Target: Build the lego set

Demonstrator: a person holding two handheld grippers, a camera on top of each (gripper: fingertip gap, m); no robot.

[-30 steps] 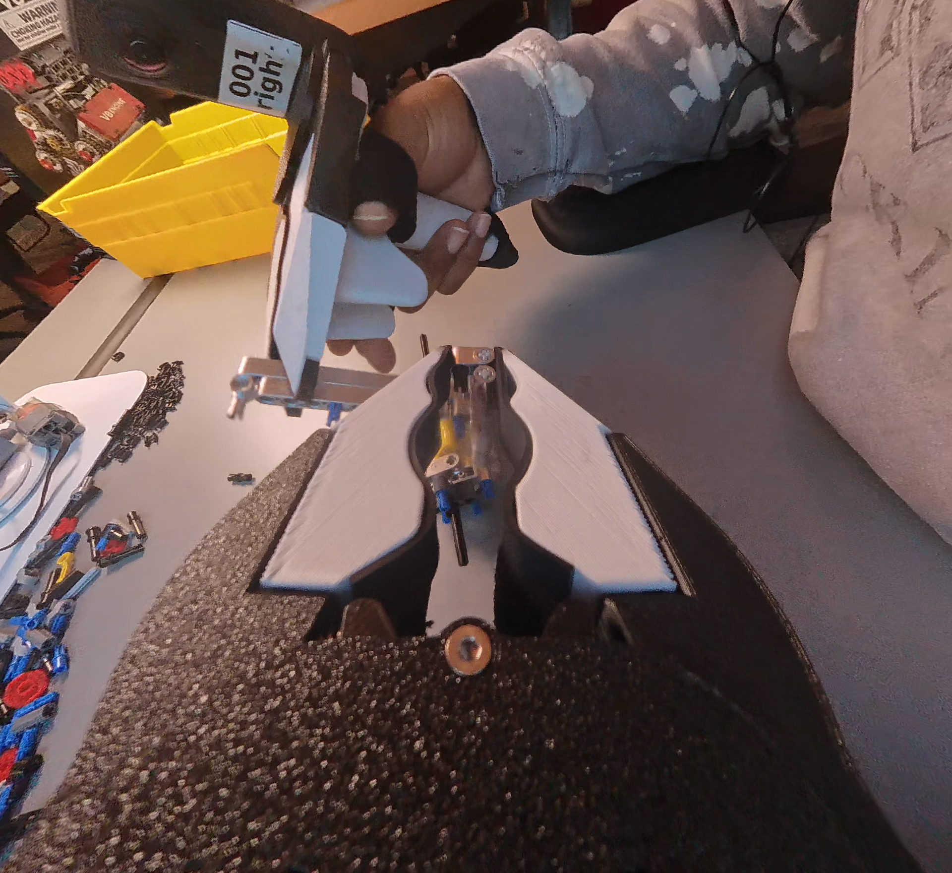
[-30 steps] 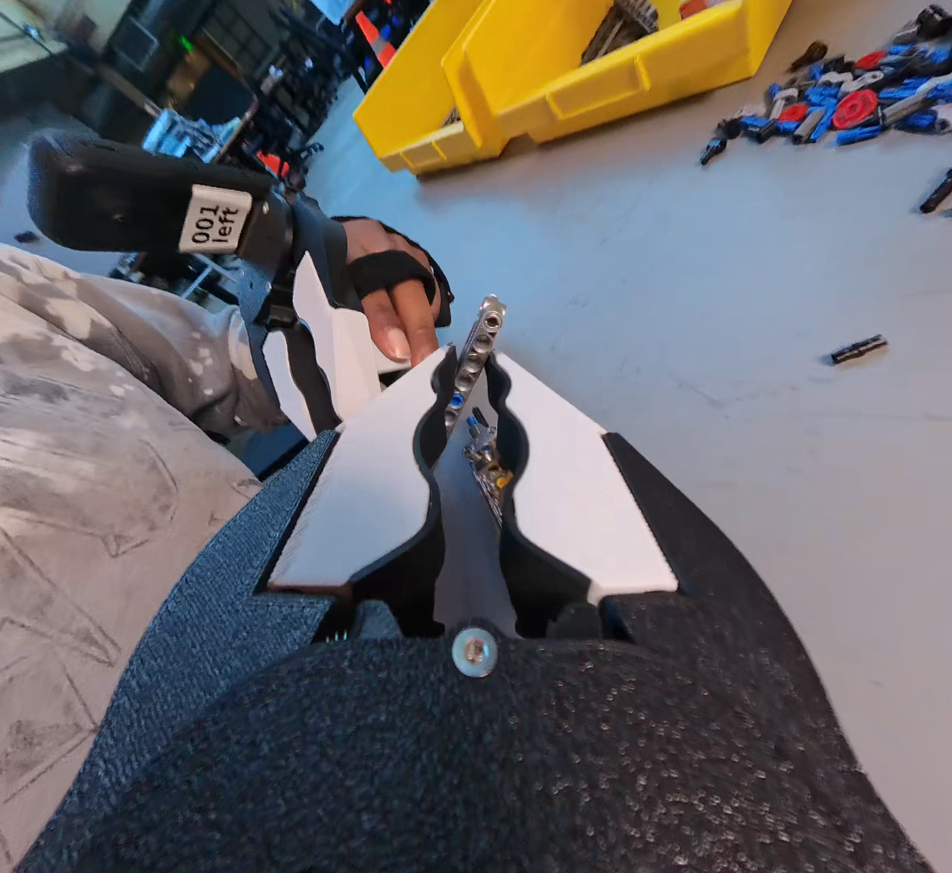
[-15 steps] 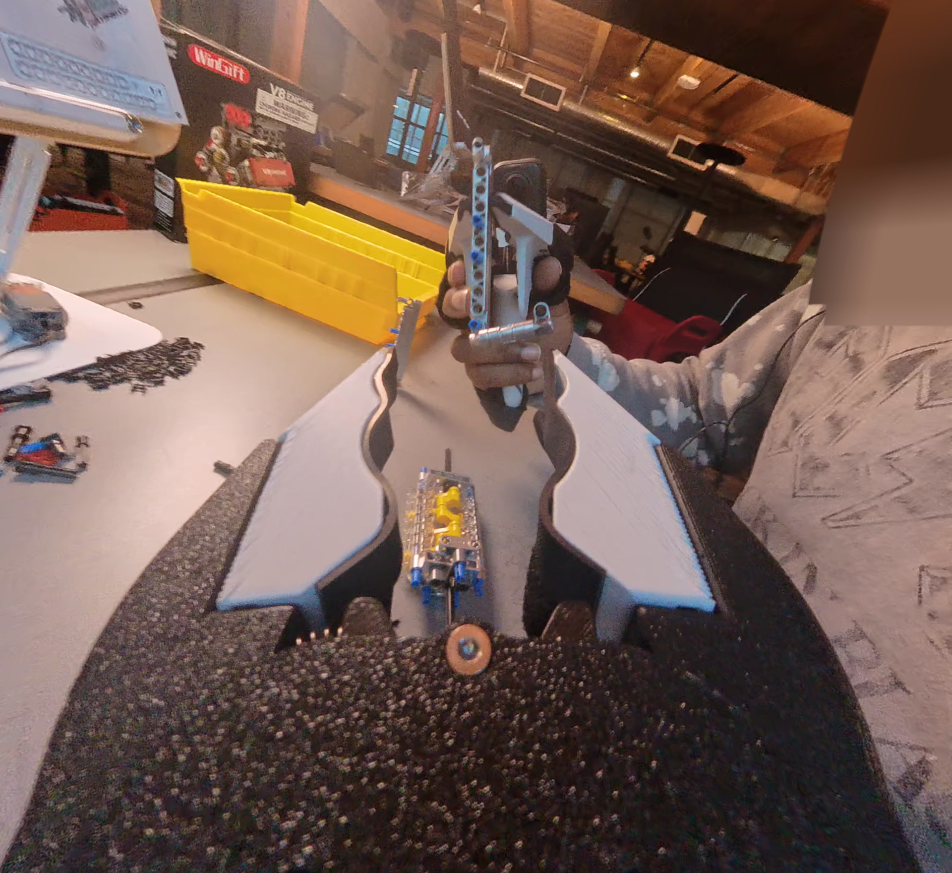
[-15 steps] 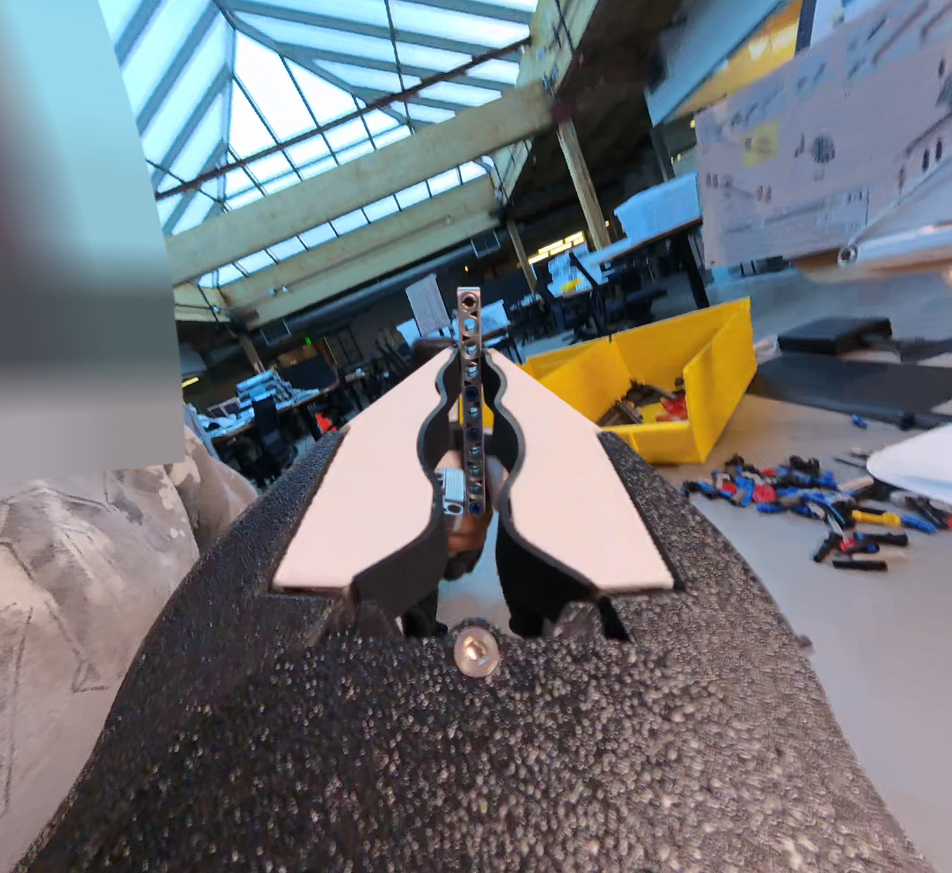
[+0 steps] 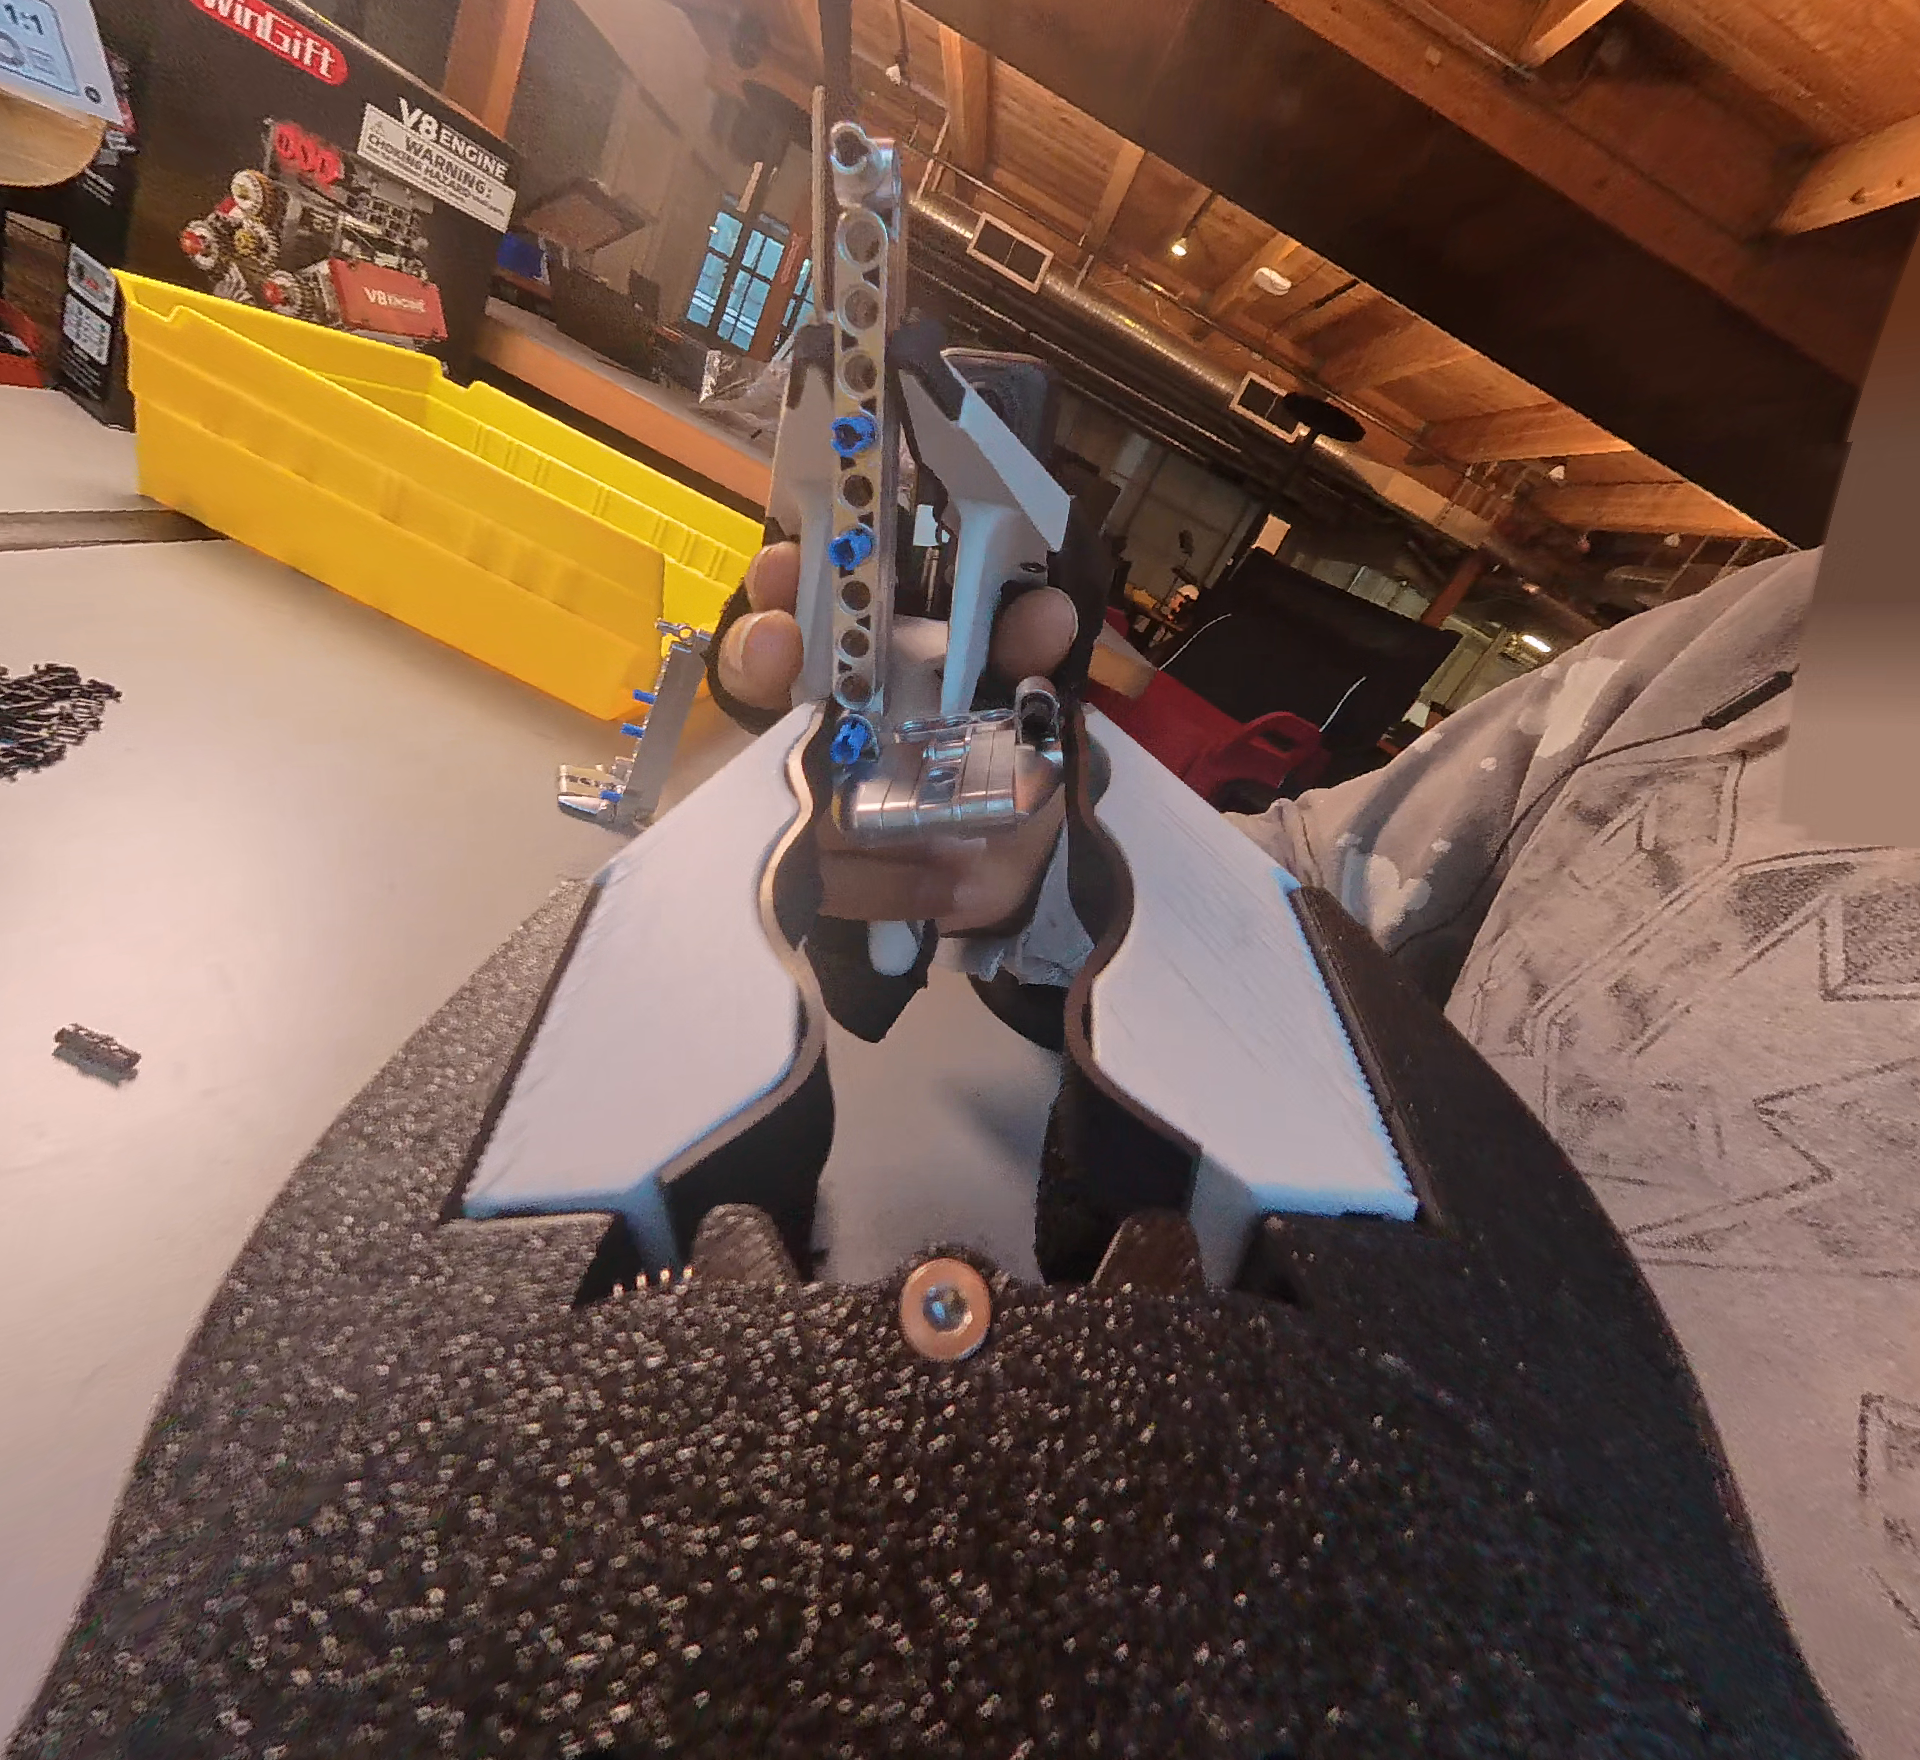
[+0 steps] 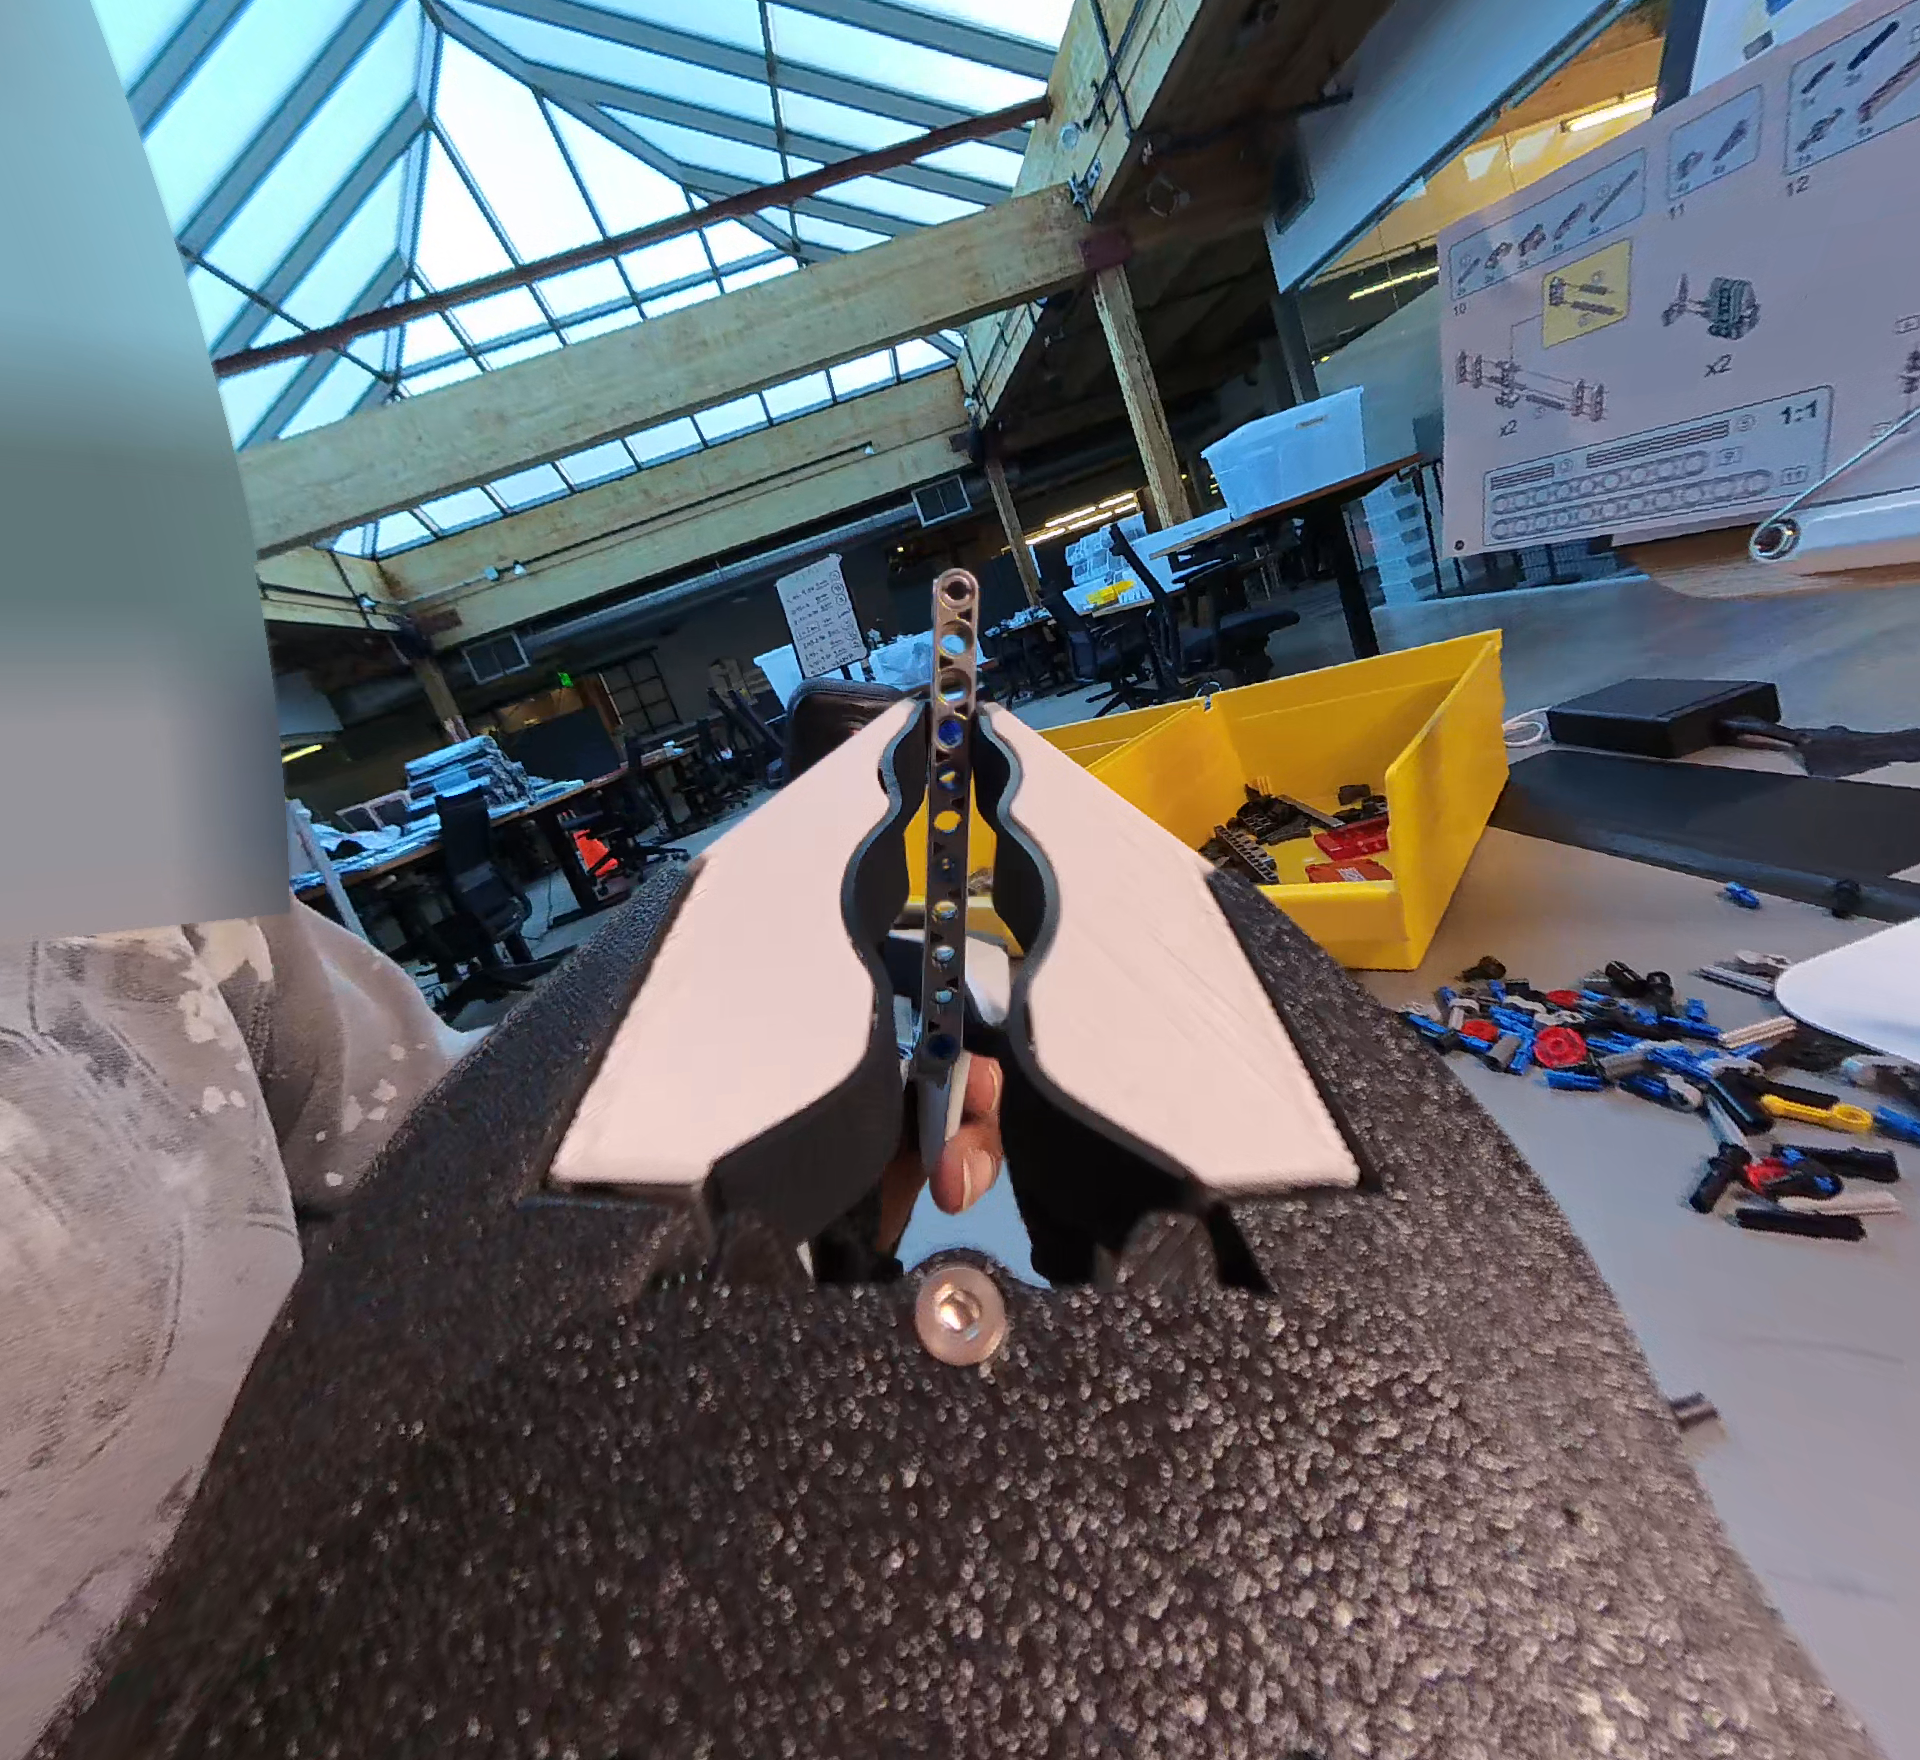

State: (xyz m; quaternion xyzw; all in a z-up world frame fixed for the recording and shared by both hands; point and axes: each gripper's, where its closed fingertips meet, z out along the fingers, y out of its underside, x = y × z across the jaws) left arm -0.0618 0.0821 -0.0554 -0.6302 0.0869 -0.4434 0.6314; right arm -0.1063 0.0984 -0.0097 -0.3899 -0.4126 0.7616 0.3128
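My right gripper [image 6: 954,723] is shut on a long grey perforated beam [image 6: 954,650] that stands upright and sticks out past the fingertips. In the left wrist view the right gripper [image 5: 868,370] faces me, holding the beam [image 5: 860,505], which carries blue pins and ends in a grey foot block [image 5: 940,791]. My left gripper [image 5: 935,754] is open. Its fingertips [image 5: 774,775] stand on either side of the foot block, with a thin gap at each side.
A second grey beam with blue pins [image 5: 655,734] stands on the table before yellow bins [image 5: 416,505] and a dark printed box [image 5: 281,183]. Loose blue, red and black parts [image 6: 1662,1056] lie right of a yellow bin [image 6: 1403,775]. An instruction sheet [image 6: 1662,308] hangs at the right.
My left gripper opened and let a small yellow and blue assembly go onto the table, then rose to face the right gripper, its jaws narrowing. My right gripper swung the beam upright.
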